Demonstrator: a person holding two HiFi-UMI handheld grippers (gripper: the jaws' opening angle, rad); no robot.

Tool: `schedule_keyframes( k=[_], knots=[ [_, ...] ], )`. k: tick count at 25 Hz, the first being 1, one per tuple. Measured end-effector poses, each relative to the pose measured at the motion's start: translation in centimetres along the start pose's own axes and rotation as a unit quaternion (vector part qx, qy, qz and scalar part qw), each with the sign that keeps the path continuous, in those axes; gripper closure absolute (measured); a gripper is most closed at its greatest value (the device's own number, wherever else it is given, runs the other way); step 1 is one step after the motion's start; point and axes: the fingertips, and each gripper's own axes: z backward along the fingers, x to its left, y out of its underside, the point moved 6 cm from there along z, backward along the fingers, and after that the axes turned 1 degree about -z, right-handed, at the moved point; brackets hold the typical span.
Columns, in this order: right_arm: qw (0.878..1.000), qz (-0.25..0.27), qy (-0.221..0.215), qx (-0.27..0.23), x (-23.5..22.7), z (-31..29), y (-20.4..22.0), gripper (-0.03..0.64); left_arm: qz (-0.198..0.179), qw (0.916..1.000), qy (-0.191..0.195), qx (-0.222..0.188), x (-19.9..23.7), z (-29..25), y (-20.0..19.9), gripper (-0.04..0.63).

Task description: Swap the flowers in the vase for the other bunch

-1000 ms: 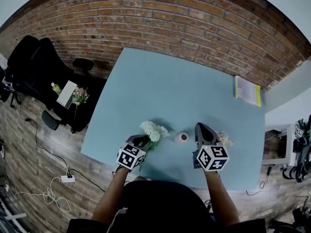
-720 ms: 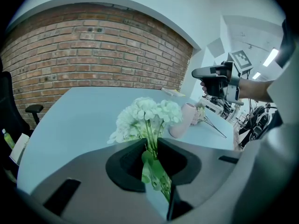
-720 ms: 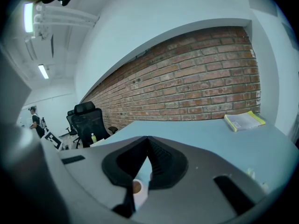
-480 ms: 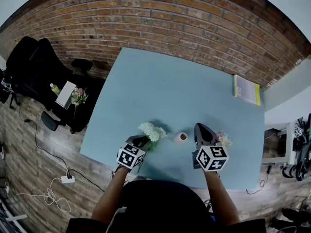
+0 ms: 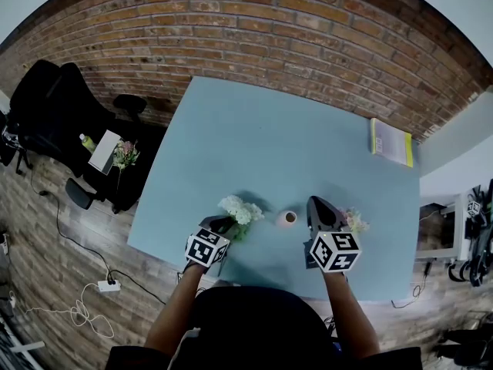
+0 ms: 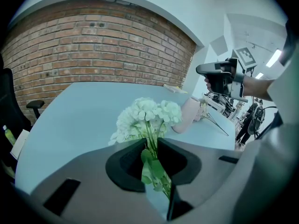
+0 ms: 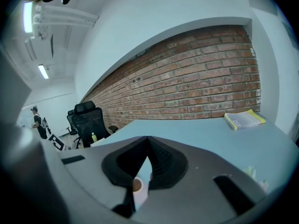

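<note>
Holding a white round-headed flower bunch (image 6: 148, 115) by its stems, just left of the small pink ceramic vase (image 5: 287, 218).
The left gripper (image 5: 222, 226) is angling down over the pale blue table (image 5: 269, 145), its jaws pinching the green stems. The right gripper (image 7: 147, 140) is hovering flatter, with its jaws pressing together on nothing. The vase is standing upright between the two grippers, and the pale pink-and-cream bunch (image 5: 355, 222) is lying on the table just right of the right gripper.

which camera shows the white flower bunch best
The left gripper view: the white flower bunch fills the centre, blooms and green stems clear, stems pinched between the jaws. The head view shows it only as a small pale clump from above. The right gripper view doesn't show it.
</note>
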Motion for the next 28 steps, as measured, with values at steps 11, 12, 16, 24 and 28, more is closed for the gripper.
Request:
schedule_keyframes(
  k=[11, 12, 16, 24, 28],
  knots=[
    [1.0, 0.0, 0.003, 0.001, -0.37, 0.15, 0.11, 0.604, 0.031, 0.9994, 0.008, -0.016, 0.23, -0.2, -0.16, 0.472],
    [1.0, -0.001, 0.003, 0.002, -0.42, 0.17, 0.15, 0.604, 0.034, 0.9992, 0.009, -0.018, 0.23, -0.22, -0.16, 0.454],
    [1.0, -0.001, 0.003, 0.002, -0.45, 0.16, 0.27, 0.604, 0.043, 0.9986, 0.011, -0.03, 0.37, -0.26, -0.24, 0.379],
    [1.0, -0.004, 0.006, 0.004, -0.64, 0.34, 0.3, 0.604, 0.051, 0.9975, -0.005, -0.048, 0.62, -0.13, -0.38, 0.225],
    [1.0, -0.004, 0.005, 0.004, -0.53, 0.38, 0.43, 0.604, 0.038, 0.9982, -0.013, -0.045, 0.65, -0.06, -0.27, 0.185]
  ],
)
